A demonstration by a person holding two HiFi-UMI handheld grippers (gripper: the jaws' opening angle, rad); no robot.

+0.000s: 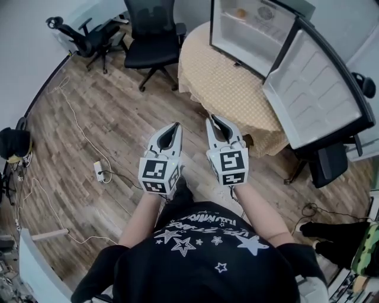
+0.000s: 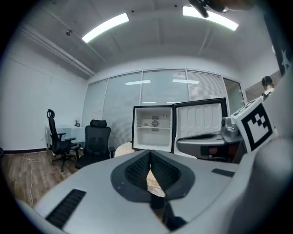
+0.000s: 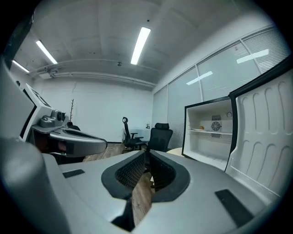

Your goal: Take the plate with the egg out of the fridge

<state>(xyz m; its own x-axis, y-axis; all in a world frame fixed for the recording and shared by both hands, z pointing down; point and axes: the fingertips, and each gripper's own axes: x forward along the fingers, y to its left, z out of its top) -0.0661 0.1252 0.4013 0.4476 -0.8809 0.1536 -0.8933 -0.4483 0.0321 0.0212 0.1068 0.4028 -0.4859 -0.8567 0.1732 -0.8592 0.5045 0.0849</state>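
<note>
Pointing left gripper (image 1: 176,126) and right gripper (image 1: 212,119), fingers clenched on nothing, toward the open fridge (image 1: 246,41) on the desk (image 1: 219,83), well apart. Likely lining up for the shelved plate with the egg (image 1: 240,12).

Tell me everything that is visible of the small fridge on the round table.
The fridge is small, with a black casing and a white, plastic-looking inside. It stands upright on a round, tan-clothed table. Its door is swung wide open, showing a ribbed white lining. Inside are one shelf, a round fan grille and a small brownish item, too small to identify.
</note>
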